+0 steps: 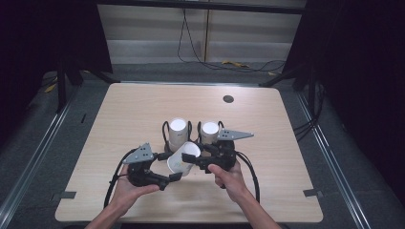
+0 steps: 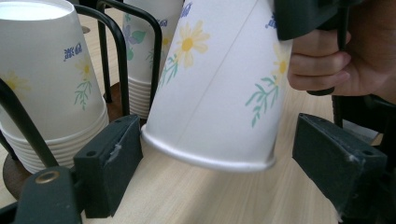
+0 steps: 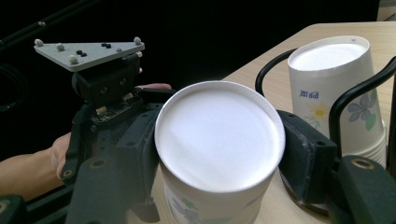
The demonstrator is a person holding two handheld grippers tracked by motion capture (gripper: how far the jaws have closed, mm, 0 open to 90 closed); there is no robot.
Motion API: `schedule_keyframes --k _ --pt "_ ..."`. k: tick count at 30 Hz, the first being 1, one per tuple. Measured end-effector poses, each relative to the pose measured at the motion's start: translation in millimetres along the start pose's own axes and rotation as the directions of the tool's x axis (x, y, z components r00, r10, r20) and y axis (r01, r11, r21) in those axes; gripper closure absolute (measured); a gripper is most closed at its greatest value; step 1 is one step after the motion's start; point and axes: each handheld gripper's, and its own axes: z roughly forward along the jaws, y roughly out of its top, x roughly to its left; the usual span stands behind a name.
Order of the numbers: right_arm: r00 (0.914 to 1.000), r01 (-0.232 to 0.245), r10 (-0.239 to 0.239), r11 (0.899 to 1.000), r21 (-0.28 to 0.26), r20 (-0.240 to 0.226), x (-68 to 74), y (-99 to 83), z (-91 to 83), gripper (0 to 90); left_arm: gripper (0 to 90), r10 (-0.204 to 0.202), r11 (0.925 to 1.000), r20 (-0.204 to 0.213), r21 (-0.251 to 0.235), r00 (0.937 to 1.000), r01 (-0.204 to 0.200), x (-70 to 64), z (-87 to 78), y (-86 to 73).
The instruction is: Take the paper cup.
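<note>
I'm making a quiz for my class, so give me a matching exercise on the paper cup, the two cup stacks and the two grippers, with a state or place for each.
Things:
1. single paper cup
2. left gripper
3. right gripper
4. cup stacks
5. dark round spot

States or places:
A. open, jaws either side of the cup's rim end
B. upside down in black wire holders
C. tilted, held between the two grippers
D. on the table near its far edge
E. shut on the cup near its base

Pairs: 1-C, 2-A, 3-E, 4-B, 5-D

Cup before two stacks (in racks), between grippers
</note>
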Motion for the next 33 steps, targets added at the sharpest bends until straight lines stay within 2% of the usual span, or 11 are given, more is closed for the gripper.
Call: schedule_keyframes --k 16,27,31,33 --pt "0.9976 -0.028 0.031 0.999 0.044 -0.061 3.7 -2.2 8.5 36.2 16.0 0.031 0.9992 0.017 0.024 0.9994 -0.032 -4.5 8.7 -1.7" --pt "0.9971 -0.031 0.034 0.998 0.055 -0.067 3.4 -1.5 8.1 35.0 24.0 0.061 0.9979 0.008 0.022 0.9981 -0.061 -4.6 6.5 -2.6" --pt "0.9978 -0.020 0.024 0.998 0.063 -0.063 3.6 -1.9 9.2 33.2 25.7 0.075 0.9968 0.004 0.026 0.9972 -0.075 -5.0 6.3 -3.4" --pt "0.9983 -0.008 0.013 0.997 0.072 -0.056 4.1 -2.2 10.1 28.7 26.1 0.078 0.9967 0.000 0.022 0.9969 -0.078 -4.7 5.9 -4.0"
